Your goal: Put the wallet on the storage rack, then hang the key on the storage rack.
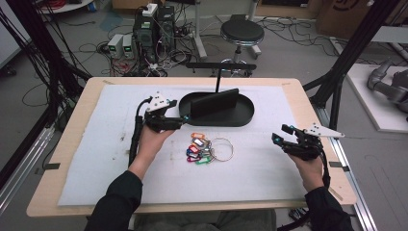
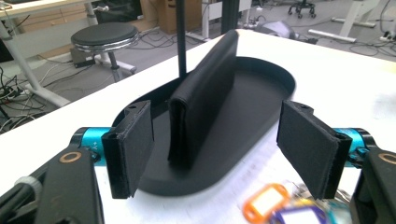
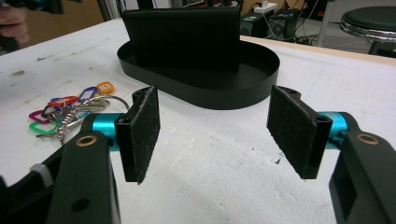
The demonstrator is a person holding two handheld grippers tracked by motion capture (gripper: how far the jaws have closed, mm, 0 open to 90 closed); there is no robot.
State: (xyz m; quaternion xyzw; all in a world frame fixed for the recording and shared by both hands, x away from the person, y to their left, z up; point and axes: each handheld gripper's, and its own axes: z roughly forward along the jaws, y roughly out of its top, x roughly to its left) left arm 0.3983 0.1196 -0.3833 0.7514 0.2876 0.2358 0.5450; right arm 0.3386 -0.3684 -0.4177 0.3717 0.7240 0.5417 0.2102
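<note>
Risk first, on the left: the left gripper (image 1: 184,118) hangs just beside the black tray (image 1: 245,117), at the tray's 9 o'clock, with nothing between the spread jaws. I judge it could knock the upright black wallet (image 1: 214,104) over. The key bunch (image 1: 204,148) lies on the white mat (image 1: 96,159), at 6 o'clock from the tray. The right gripper (image 1: 279,133) waits at 3 o'clock of the keys, well apart, with jaws spread and empty.

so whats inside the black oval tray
A black wallet-like pouch stands upright on edge in the black oval tray, along its length. A thin black post rises behind it. The tray floor directly behind the pouch is hidden, so anything small there cannot be seen.
</note>
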